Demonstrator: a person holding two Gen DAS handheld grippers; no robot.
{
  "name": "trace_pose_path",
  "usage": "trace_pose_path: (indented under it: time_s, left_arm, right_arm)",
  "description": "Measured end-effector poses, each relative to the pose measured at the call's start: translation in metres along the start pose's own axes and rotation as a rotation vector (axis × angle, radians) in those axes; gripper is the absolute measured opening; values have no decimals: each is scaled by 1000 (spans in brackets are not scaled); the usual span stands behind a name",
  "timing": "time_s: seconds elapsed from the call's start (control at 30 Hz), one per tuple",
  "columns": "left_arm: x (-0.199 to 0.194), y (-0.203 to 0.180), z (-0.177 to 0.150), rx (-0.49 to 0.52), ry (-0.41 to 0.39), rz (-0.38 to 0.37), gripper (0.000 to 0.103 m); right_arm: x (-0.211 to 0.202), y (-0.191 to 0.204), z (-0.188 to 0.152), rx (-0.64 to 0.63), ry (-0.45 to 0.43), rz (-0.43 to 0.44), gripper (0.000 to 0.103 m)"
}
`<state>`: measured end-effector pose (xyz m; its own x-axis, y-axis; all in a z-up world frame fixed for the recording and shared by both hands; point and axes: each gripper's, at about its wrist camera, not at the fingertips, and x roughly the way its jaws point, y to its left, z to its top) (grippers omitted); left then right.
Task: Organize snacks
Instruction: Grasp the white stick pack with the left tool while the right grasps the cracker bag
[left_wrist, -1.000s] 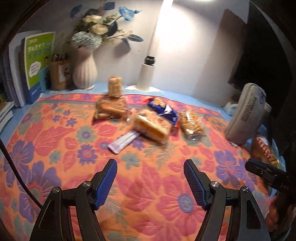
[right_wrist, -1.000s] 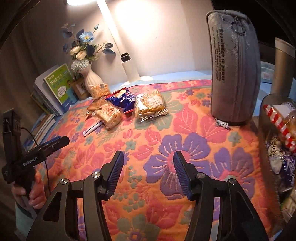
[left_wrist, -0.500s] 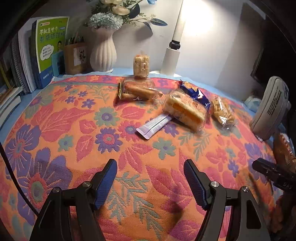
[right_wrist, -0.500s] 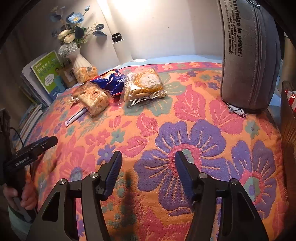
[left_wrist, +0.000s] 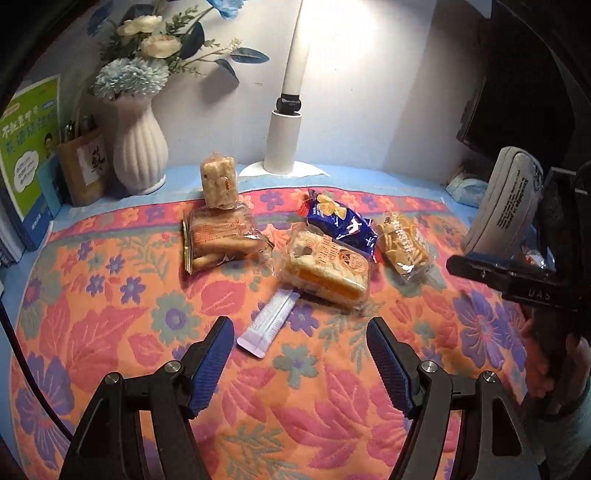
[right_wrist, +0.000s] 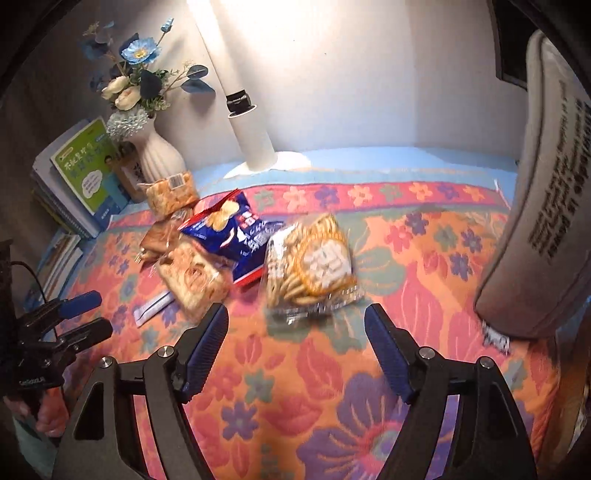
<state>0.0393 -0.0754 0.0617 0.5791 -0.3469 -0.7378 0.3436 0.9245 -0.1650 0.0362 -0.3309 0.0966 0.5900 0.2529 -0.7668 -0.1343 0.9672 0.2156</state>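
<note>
Left wrist view: the left gripper (left_wrist: 300, 345) stands with jaws apart and nothing between them, above the floral cloth (left_wrist: 110, 332). A lilac sachet (left_wrist: 269, 323) lies just beyond its fingertips. Farther off, mid-table, lie a bread pack (left_wrist: 325, 266), a blue chip bag (left_wrist: 341, 223) and, to its right, a clear cracker pack (left_wrist: 402, 245); to the left, a biscuit-stick pack (left_wrist: 221, 238) with a small rice-cake pack (left_wrist: 218, 182) upright at its far edge. Right wrist view: the right gripper (right_wrist: 295, 332) has just been opening; its jaws stand apart and empty, with the cracker pack (right_wrist: 310, 264) lying just beyond the tips, untouched. A grey pencil case (right_wrist: 546, 192) stands at right. A white vase (left_wrist: 138, 147), a lamp base (left_wrist: 284, 144) and books (left_wrist: 29, 147) line the far edge.
</note>
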Motion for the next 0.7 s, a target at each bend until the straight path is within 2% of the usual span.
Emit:
trace_pose_path:
  time_s: [0.07,0.1,0.2,0.37,0.53,0.63,0.7]
  left_arm:
    - [18,5,4,2,32,3,61]
    - [26,8,5,-1,49,-4,60]
    - [45,16,4,-17,62,-23,60]
    - [64,17,1,-6,78,-18,60]
    - [68,7,0,36,68,15,59]
    - [71,-3,0,91,65,88,47]
    - [71,-7,-1,112,55,100,28]
  right_arm:
    - [16,-2,8,-24,-22,-37,76]
    - [24,-4,11,-32,-26,-54,76]
    - [47,-13,18,-26,-9,-61,76]
    - [70,-18,18,-5,33,26,77]
    - [74,-6,12,-70,45,-17,76]
    - [73,1,10,-100,37,-51,69]
    - [71,2,9,-103,30,-55,66]
